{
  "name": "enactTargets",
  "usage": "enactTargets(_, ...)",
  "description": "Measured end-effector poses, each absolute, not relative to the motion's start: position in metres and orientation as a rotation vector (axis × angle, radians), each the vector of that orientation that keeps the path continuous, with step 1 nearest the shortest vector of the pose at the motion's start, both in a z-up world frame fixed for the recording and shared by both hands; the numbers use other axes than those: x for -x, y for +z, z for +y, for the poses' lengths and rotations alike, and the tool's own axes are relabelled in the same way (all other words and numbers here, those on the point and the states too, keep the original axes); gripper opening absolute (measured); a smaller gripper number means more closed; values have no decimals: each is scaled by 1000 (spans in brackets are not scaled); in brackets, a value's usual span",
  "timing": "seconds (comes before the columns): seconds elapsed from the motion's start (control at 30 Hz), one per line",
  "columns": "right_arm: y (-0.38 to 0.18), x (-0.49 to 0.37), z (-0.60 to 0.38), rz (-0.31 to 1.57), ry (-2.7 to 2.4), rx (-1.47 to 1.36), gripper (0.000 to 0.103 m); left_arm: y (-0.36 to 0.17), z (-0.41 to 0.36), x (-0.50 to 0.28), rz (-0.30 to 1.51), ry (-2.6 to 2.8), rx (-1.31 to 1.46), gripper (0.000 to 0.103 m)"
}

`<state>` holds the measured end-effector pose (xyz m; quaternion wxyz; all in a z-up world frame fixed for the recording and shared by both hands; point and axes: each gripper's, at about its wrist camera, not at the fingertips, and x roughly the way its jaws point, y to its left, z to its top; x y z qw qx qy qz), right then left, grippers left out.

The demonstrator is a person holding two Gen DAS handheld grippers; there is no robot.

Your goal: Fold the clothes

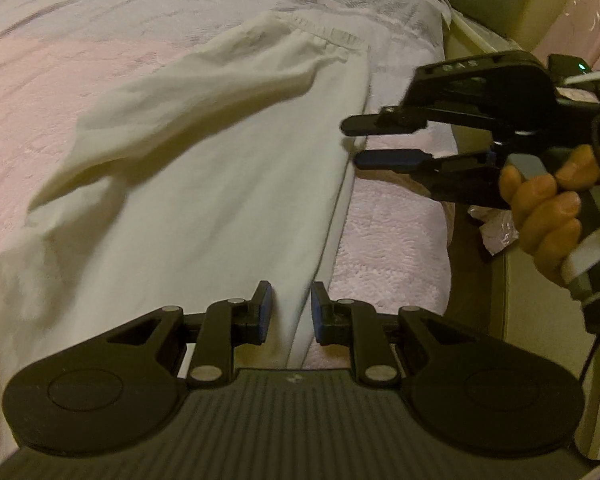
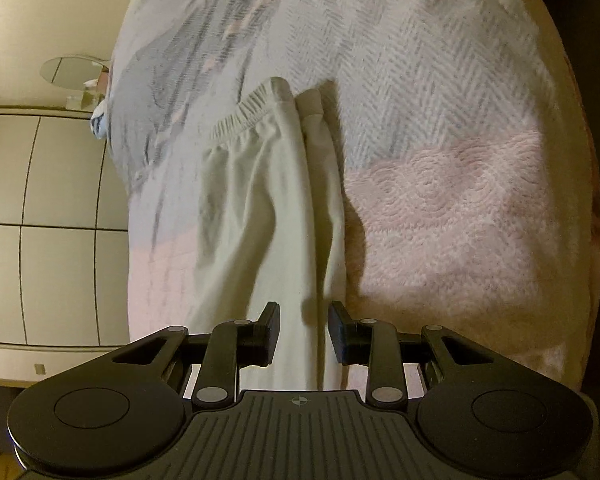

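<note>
A pair of cream trousers (image 1: 204, 168) lies lengthwise on the bed, its elastic waistband (image 1: 324, 32) at the far end. One leg is folded over the other with a loose rumpled flap at the left. My left gripper (image 1: 291, 312) is open, jaws astride the trousers' right edge at the near end. My right gripper (image 1: 350, 142) is open in the left wrist view, fingers at the trousers' right edge mid-length. In the right wrist view the right gripper (image 2: 303, 332) is open over the trousers (image 2: 268, 216), with the waistband (image 2: 244, 114) ahead.
The bed carries a pink and grey patterned blanket (image 1: 80, 64) (image 2: 440, 184). The bed's right edge and a cream frame (image 1: 476, 36) run beside my right hand. A tiled floor (image 2: 52, 208) lies left of the bed in the right wrist view.
</note>
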<state>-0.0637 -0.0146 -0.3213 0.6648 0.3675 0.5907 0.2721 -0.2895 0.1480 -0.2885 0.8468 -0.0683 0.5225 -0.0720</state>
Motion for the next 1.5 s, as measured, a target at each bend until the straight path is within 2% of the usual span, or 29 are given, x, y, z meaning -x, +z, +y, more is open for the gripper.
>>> enactTargets(0.17,-323,62,-15,1319,614,-771,31,-293,140,288,1107,-167,87,15)
enactTargets(0.23,-325,61,-14,1322,611,-739,24,-294,138,287,1110,-170,78,16)
enactTargets(0.47,-326,59,-11,1316,620,-696,23,-295,135,284,1122,-171,40,17)
enactTargets(0.6,-325,52,-4,1316,628,-664,23,-294,130,285,1125,-167,4,13)
enactTargets(0.63,-325,50,-2,1316,630,-658,23,-294,129,285,1125,-168,-9,10)
enactTargets(0.67,-325,48,0,1316,633,-652,22,-294,127,285,1126,-169,-19,2)
enactTargets(0.7,-325,47,2,1315,635,-647,17,-294,127,285,1127,-168,-22,0)
enactTargets(0.73,-324,46,4,1312,639,-638,5,-293,128,285,1126,-163,-10,0)
enactTargets(0.83,-318,45,5,1286,665,-596,0,-291,136,283,1126,-156,45,0)
enactTargets(1.07,-303,52,5,1217,705,-496,0,-286,140,290,1099,-209,79,0)
enactTargets(1.2,-314,56,6,1250,655,-441,0,-284,142,294,1081,-242,95,0)
enactTargets(1.33,-292,67,9,1132,716,-390,0,-271,147,298,1046,-255,130,0)
enactTargets(1.5,-317,63,17,1259,618,-310,0,-296,136,297,1105,-274,40,0)
